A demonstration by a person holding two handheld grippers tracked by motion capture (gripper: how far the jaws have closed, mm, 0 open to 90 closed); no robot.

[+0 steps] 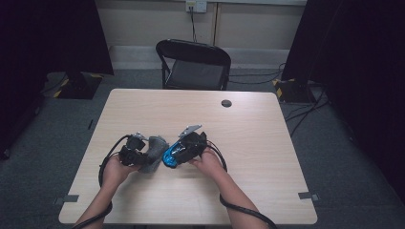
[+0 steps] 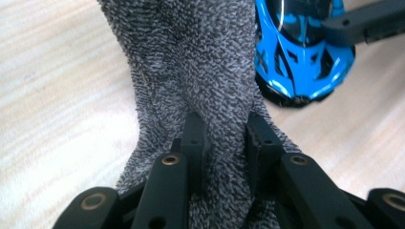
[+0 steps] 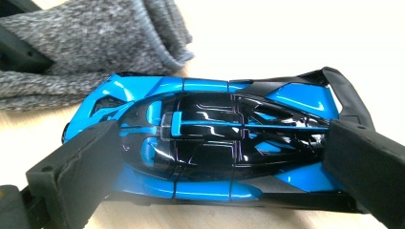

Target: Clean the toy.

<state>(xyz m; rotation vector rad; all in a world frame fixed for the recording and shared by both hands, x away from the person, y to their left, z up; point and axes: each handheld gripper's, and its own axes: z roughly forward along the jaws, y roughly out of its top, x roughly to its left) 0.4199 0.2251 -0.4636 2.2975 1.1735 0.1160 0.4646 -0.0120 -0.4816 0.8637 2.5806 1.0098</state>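
Observation:
A grey fleecy cloth (image 1: 154, 151) lies bunched on the wooden table (image 1: 200, 114), just left of a blue and black toy car (image 1: 169, 157). My left gripper (image 1: 142, 153) is shut on the cloth. In the left gripper view its two black jaws (image 2: 225, 129) pinch a fold of the cloth (image 2: 191, 67), and the car (image 2: 301, 62) sits beyond at upper right. My right gripper (image 1: 184, 150) is shut on the car. In the right gripper view its jaws (image 3: 224, 143) press on the two ends of the car (image 3: 205, 129), with the cloth (image 3: 95, 43) behind it.
A black folding chair (image 1: 193, 64) stands behind the table's far edge. A small dark round cap (image 1: 226, 103) sits in the tabletop near the back. Cables trail from both grippers toward the near edge. Dark curtains hang at both sides.

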